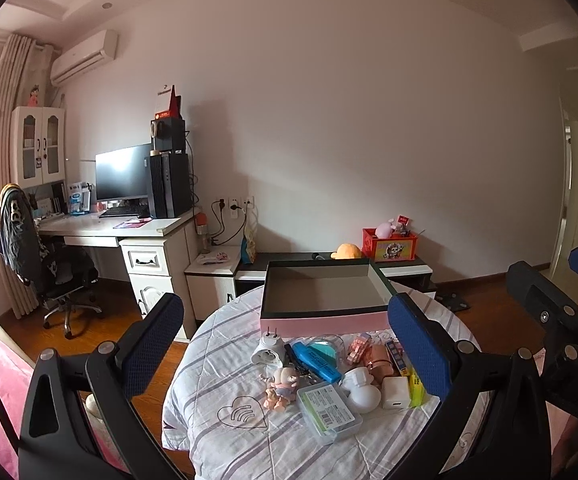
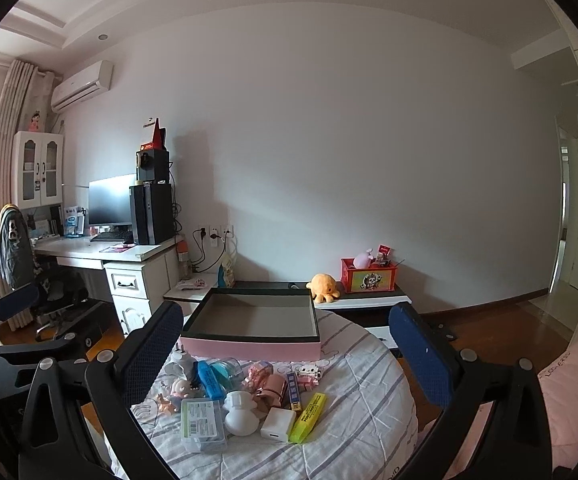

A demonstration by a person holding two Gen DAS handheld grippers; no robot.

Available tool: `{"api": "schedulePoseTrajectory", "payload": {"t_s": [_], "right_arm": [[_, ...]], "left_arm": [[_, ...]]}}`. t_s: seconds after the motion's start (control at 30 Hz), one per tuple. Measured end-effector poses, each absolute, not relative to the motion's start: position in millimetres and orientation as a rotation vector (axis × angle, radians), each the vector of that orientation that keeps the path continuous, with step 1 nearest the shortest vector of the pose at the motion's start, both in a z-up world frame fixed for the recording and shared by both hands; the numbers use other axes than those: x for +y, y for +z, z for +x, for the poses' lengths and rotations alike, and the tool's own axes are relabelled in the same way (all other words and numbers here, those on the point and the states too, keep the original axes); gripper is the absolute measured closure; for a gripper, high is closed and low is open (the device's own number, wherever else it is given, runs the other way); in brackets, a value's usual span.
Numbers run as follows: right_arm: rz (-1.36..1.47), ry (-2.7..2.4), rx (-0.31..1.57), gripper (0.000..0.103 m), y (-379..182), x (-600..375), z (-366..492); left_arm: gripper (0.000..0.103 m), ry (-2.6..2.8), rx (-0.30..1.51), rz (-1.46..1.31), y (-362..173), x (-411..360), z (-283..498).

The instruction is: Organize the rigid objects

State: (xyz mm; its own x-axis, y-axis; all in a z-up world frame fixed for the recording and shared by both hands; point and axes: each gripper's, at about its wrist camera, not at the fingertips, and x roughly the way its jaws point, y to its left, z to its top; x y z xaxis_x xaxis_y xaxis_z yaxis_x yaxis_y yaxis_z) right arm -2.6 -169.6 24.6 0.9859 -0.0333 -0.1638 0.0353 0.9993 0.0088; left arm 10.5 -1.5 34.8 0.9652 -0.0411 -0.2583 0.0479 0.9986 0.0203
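A pile of small rigid objects lies on a round table with a striped cloth (image 1: pixel 225 364): a white plug adapter (image 1: pixel 267 347), a blue highlighter (image 1: pixel 315 362), a clear plastic case (image 1: pixel 329 410), a white figure (image 1: pixel 361 390), a white charger (image 1: pixel 395 393), a yellow highlighter (image 2: pixel 308 417). Behind them stands an empty pink box (image 1: pixel 323 294) with a dark rim, also in the right wrist view (image 2: pixel 253 322). My left gripper (image 1: pixel 285 344) is open, above the near pile. My right gripper (image 2: pixel 285 354) is open over the pile too, empty.
A low cabinet behind the table holds an orange plush (image 2: pixel 322 286) and a red crate (image 2: pixel 367 276). A desk with monitor (image 1: pixel 123 174) and an office chair (image 1: pixel 45 264) stand at left. Pink bedding (image 2: pixel 577 384) lies at right. A doorway opens at far right.
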Motion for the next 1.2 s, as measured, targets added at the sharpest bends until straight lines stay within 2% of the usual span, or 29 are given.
{"api": "schedulePoseTrajectory", "payload": {"t_s": [1.2], "right_arm": [[0.013, -0.029, 0.192, 0.000, 27.9, -162.8, 6.7]], "left_arm": [[0.000, -0.036, 0.277, 0.022, 24.0, 5.2, 23.7]]}}
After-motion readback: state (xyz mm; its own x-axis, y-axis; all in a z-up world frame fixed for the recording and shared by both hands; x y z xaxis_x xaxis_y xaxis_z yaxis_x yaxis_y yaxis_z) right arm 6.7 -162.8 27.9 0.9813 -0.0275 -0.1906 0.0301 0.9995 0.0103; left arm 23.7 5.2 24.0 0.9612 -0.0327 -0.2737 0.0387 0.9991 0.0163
